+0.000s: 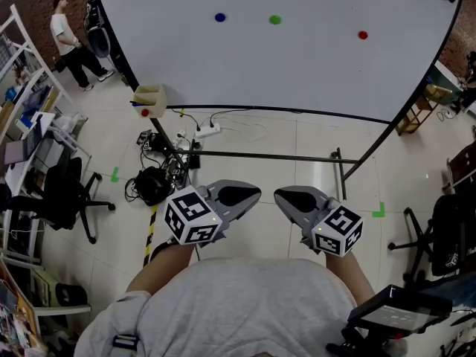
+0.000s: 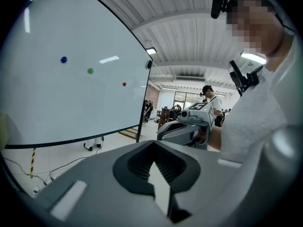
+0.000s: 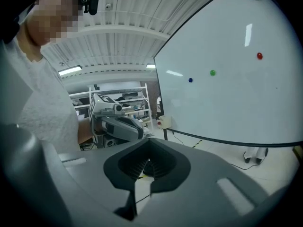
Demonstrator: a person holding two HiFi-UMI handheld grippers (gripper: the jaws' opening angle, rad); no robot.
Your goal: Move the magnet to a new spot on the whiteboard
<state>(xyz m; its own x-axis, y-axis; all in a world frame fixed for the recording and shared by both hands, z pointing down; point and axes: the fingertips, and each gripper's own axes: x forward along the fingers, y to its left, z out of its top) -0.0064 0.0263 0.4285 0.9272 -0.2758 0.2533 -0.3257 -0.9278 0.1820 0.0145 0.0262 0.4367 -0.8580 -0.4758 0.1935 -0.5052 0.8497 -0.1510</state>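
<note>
left gripper and right gripper hovering side by side, jaws closed on nothing, stopping short of lower edge of whiteboard, blue magnet, green magnet, red magnet sitting spaced along its upper part

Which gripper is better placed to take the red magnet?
Right, probably. The red magnet sits toward the right of the whiteboard, nearer the right gripper than the left gripper. Both are well short of it, jaws shut and empty.
</note>
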